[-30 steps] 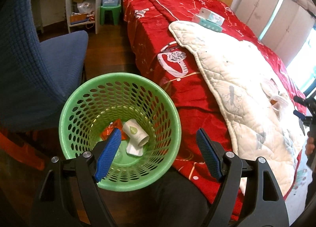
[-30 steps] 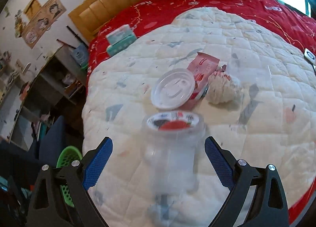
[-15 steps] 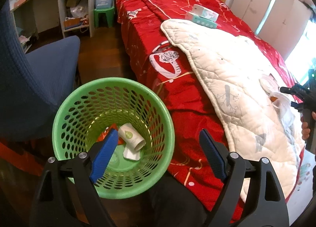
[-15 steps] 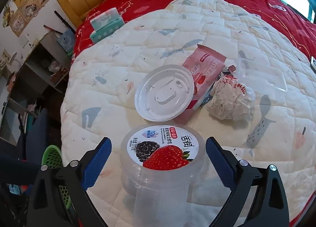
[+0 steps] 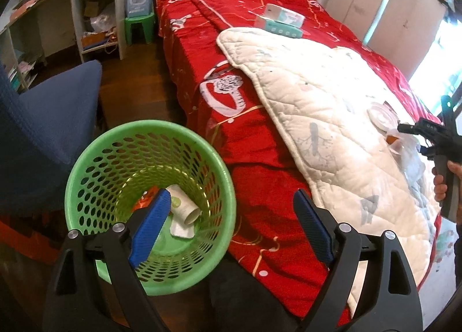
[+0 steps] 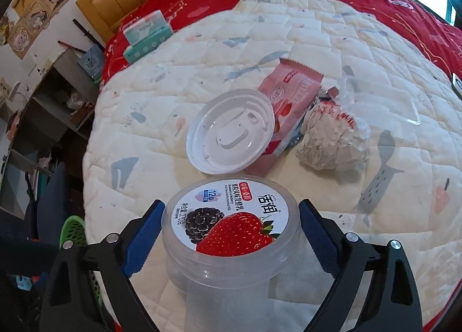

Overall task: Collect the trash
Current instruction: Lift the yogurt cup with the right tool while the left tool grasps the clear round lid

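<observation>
A clear yogurt cup (image 6: 231, 231) with a strawberry label lies on the white quilt (image 6: 202, 57) between the fingers of my right gripper (image 6: 231, 233); the jaws are open, with small gaps on both sides. Beyond it lie a white plastic lid (image 6: 231, 132), a pink snack wrapper (image 6: 291, 95) and a crumpled wad in clear plastic (image 6: 332, 141). My left gripper (image 5: 231, 228) is open and empty over the rim of the green basket (image 5: 95, 164), which holds a white paper cup (image 5: 184, 208) and scraps. The right gripper also shows in the left wrist view (image 5: 433, 135).
The red bed (image 5: 208, 43) with wooden headboard fills the middle. Tissue packs (image 5: 283, 18) lie near the pillows. A blue chair (image 5: 43, 124) stands left of the basket. Shelves (image 5: 92, 20) and a green stool (image 5: 138, 26) stand at the back wall. Wardrobes (image 5: 404, 8) stand at right.
My right gripper has moved forward and down so that the yogurt cup now sits between its fingers. My left gripper has drifted back and up a little from the basket.
</observation>
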`<act>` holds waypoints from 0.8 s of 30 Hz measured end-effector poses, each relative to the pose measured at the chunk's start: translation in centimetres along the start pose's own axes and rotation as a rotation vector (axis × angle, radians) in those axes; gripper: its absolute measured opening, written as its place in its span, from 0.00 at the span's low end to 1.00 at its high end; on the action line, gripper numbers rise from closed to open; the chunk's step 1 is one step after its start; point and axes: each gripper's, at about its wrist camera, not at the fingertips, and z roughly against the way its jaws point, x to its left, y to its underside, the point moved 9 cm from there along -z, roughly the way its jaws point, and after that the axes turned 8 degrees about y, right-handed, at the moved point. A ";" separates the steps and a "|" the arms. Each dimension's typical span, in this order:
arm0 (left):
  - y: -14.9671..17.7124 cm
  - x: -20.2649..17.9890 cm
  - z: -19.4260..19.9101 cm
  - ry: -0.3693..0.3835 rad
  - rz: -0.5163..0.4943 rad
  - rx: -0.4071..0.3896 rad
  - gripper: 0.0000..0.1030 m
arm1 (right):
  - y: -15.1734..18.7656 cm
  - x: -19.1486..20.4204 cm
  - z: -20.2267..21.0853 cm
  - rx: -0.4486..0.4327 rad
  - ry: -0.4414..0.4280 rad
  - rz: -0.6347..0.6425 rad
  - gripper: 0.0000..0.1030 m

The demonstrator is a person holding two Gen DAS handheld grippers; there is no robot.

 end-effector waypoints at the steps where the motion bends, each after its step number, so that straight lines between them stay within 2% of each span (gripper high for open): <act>1: -0.1 -0.4 0.0 0.002 -0.008 0.000 0.83 | 0.0 0.0 0.5 -0.010 -0.011 -0.005 0.86; 11: -1.1 -7.0 -0.9 0.076 -0.136 -0.012 0.83 | 0.0 -1.6 6.0 -0.102 -0.064 -0.027 0.86; 24: -1.7 -20.4 -5.0 0.240 -0.371 0.030 0.83 | 2.0 -6.7 10.9 -0.173 -0.097 -0.087 0.86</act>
